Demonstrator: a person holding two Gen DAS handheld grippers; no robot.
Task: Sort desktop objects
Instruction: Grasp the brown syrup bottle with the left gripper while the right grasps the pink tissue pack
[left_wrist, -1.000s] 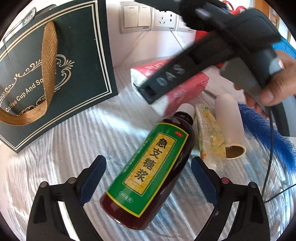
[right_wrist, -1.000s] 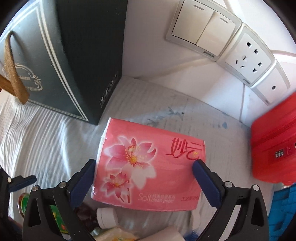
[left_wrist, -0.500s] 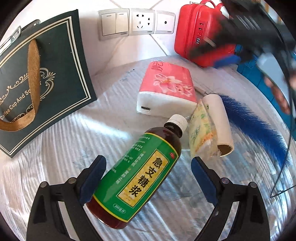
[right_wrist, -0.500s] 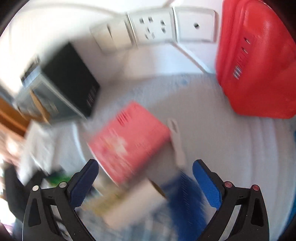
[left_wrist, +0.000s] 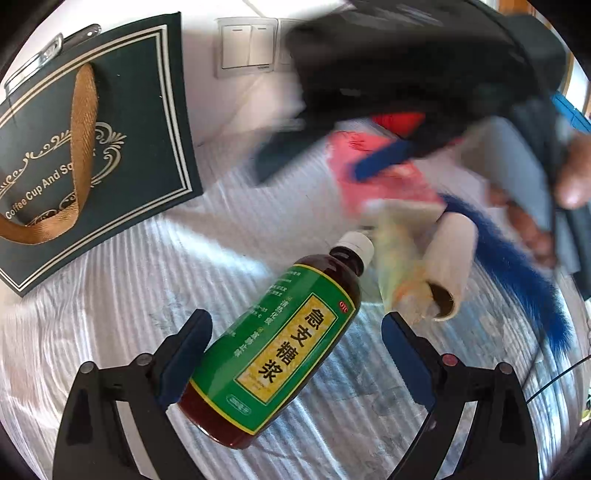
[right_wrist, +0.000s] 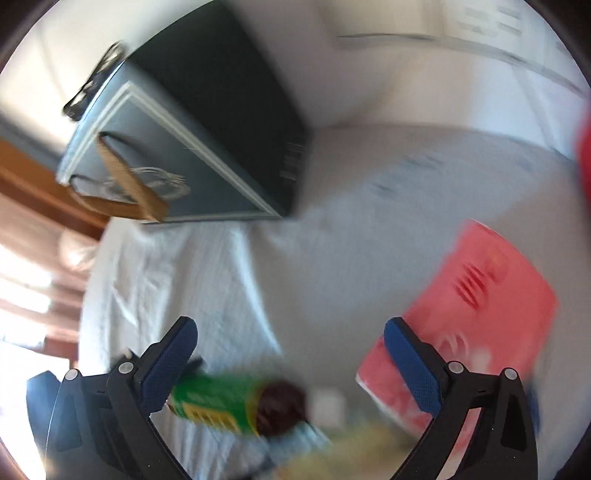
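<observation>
Right gripper (right_wrist: 291, 354) has swung back across the bottle (left_wrist: 280, 347) — both grippers gape wide, empty.

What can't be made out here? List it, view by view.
- Left wrist view: pink tissue pack smeared, partly behind the blurred right gripper.
- Left wrist view: dark green gift bag cut off at the left edge.
- Right wrist view: brown green-labelled syrup bottle motion-blurred, label unreadable.
</observation>
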